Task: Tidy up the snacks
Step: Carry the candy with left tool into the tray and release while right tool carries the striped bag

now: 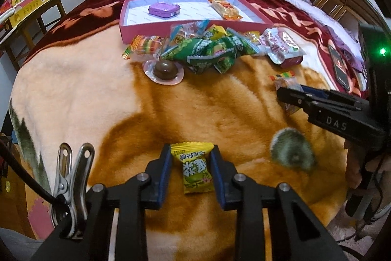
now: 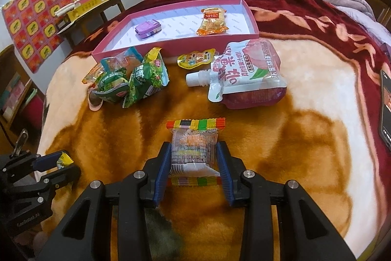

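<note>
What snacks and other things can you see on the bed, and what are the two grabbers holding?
shallow pink cardboard box: 1, pink with white floor, far end of the blanket.
purple tin: 1, inside the box, left.
orange snack packet: 1, inside the box, right.
green crinkly snack bags: several, piled before the box.
round brown chocolate in a pink cup: 1, beside the pile.
white-and-pink spouted drink pouch: 1, lying flat.
small yellow cartoon packet: 1, by the spout.
black phone: 1, right edge.
left gripper: shut on yellow lime candy.
right gripper: shut on clear rainbow-edged candy packet.
</note>
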Demonstrator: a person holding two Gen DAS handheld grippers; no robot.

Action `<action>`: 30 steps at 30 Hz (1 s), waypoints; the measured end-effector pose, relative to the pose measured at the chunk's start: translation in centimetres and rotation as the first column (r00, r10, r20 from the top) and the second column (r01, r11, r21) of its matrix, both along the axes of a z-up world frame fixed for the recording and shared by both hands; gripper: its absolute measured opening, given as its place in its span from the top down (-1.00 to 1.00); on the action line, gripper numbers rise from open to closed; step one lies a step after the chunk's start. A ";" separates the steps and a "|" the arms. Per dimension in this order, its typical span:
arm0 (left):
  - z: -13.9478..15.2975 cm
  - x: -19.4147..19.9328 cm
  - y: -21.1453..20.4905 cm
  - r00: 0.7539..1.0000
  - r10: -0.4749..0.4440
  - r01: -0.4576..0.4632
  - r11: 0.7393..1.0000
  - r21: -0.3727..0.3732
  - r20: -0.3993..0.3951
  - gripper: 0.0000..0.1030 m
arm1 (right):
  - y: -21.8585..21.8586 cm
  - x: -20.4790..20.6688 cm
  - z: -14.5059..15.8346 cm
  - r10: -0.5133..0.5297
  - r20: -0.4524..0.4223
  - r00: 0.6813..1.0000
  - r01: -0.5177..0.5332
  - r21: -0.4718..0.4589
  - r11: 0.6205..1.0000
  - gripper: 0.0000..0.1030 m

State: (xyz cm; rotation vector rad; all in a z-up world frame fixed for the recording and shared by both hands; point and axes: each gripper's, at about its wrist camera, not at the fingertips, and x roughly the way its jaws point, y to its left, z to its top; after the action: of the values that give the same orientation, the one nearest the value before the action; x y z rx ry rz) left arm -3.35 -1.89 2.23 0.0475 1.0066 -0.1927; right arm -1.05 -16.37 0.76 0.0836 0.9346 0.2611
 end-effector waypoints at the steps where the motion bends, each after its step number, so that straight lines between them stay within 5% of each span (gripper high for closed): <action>1: 0.1 0.0 0.1 1.000 0.001 -0.001 1.000 -0.003 0.005 0.38 | -0.1 0.0 0.0 -0.001 -0.003 1.000 0.001 0.006 1.000 0.27; 30: 5.4 7.8 1.9 0.988 0.054 -0.044 0.997 -0.065 0.147 0.39 | 1.8 3.9 5.2 0.080 0.090 0.993 -0.082 0.018 0.996 0.32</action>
State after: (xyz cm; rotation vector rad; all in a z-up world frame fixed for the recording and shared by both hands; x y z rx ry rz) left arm 4.48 0.03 7.63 -0.0191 0.8514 -0.1726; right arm 2.89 -14.58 5.92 0.0531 0.8473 0.3474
